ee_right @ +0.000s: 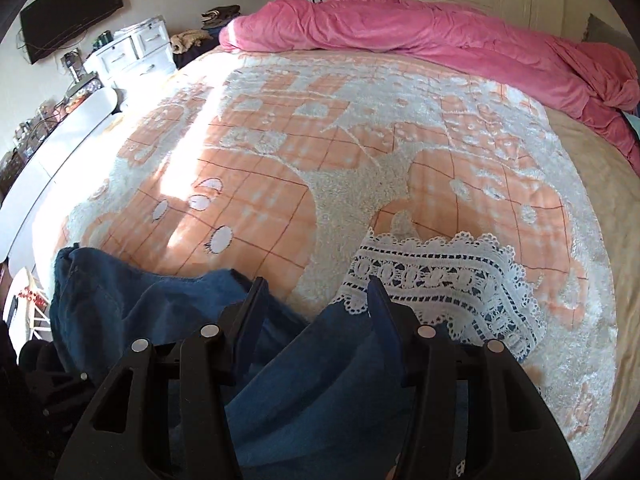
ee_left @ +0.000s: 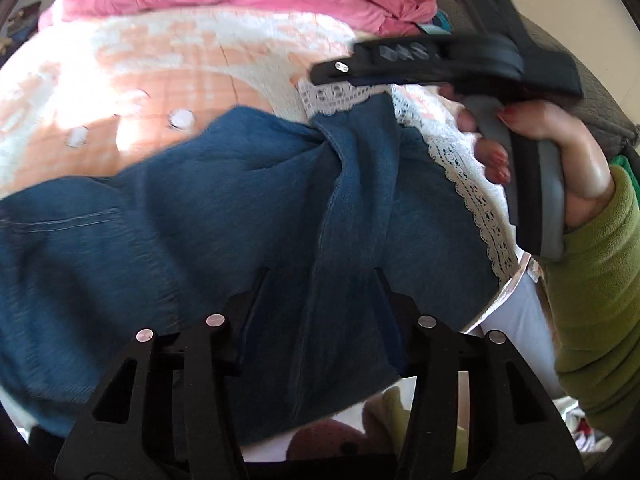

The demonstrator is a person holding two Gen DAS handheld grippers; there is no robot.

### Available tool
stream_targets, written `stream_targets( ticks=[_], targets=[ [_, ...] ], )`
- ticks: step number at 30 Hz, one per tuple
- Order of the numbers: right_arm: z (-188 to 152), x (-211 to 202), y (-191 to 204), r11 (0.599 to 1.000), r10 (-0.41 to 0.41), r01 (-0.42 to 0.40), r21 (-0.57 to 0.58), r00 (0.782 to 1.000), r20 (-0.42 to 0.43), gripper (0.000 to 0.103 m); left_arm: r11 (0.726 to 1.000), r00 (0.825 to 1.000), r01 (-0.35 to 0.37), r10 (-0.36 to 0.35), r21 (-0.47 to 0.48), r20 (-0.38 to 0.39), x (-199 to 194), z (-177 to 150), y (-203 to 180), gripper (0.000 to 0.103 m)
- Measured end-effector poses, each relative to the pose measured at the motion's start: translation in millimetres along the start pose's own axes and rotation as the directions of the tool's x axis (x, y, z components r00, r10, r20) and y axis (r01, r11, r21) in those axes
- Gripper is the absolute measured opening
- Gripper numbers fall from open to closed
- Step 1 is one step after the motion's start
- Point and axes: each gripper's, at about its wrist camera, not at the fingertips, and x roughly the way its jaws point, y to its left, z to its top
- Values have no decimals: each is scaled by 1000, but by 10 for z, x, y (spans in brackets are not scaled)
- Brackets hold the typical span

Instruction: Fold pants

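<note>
Blue denim pants [ee_left: 180, 220] lie crumpled on the near part of the peach and white bedspread [ee_right: 280, 140]. In the left wrist view my left gripper [ee_left: 322, 272] points down onto them. A fold of denim with a seam fills the gap between its fingers. My right gripper [ee_right: 316, 280] is shut on another bunch of the pants [ee_right: 120, 292], which rises between its pads. The left wrist view shows a hand [ee_left: 560, 152] holding that right gripper at the upper right, with the denim pulled up toward its tip.
A white lace cloth [ee_right: 440, 276] lies just beyond and right of the pants. A pink duvet [ee_right: 400, 24] is heaped along the far side of the bed. White drawers [ee_right: 136, 56] and a wall screen [ee_right: 72, 12] stand at the left. A green sleeve [ee_left: 600, 280] is at the right.
</note>
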Motion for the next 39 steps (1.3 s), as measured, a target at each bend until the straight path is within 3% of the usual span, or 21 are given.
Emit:
stream_targets(
  ticks=[2,8,11,12,13,15,19,21,26,30,32,39],
  targets=[
    [76,177,-40,999,-33,33,5,999,-30,50,1000,1000,6,-6,8,2,76,42,-45,39],
    [174,600,-111,981,-196,195,-21,977,-80,50,997,999,35,-36,62,2,176,27,-195,6],
    [171,709,-150,980,-201,200,-20,976,-89,50,994,999,40,-41,99,9,160,-26,-258,6],
    [161,732,-178,978,-208,208,-14,975,-81,43,993,999,39,-41,112,14,149,-45,-276,6],
    [151,730,-179,973,-230,229,-24,971,-67,26,992,999,39,-41,122,15,143,-59,-287,6],
    [129,725,-161,965,-258,255,-67,965,-40,15,991,998,48,-51,125,21,119,-71,-283,6],
    [64,563,-246,981,-192,193,-10,981,18,9,992,997,67,-72,111,35,34,-72,-201,8],
    [21,373,-360,989,-137,135,60,989,47,9,992,996,73,-78,106,42,13,-64,-148,15],
    [-181,-213,-592,983,-91,65,174,985,145,9,993,995,71,-77,93,63,-47,-64,-76,15],
    [-454,-656,-776,970,-90,40,242,976,199,9,992,996,51,-59,115,69,-98,-113,-143,3],
    [-631,-822,-875,959,-91,29,282,974,209,9,991,995,58,-67,122,71,-124,-107,-121,3],
    [-1297,-1255,-1076,924,-56,-24,381,979,198,9,981,993,-19,-3,191,115,-267,-175,-133,2]
  ],
)
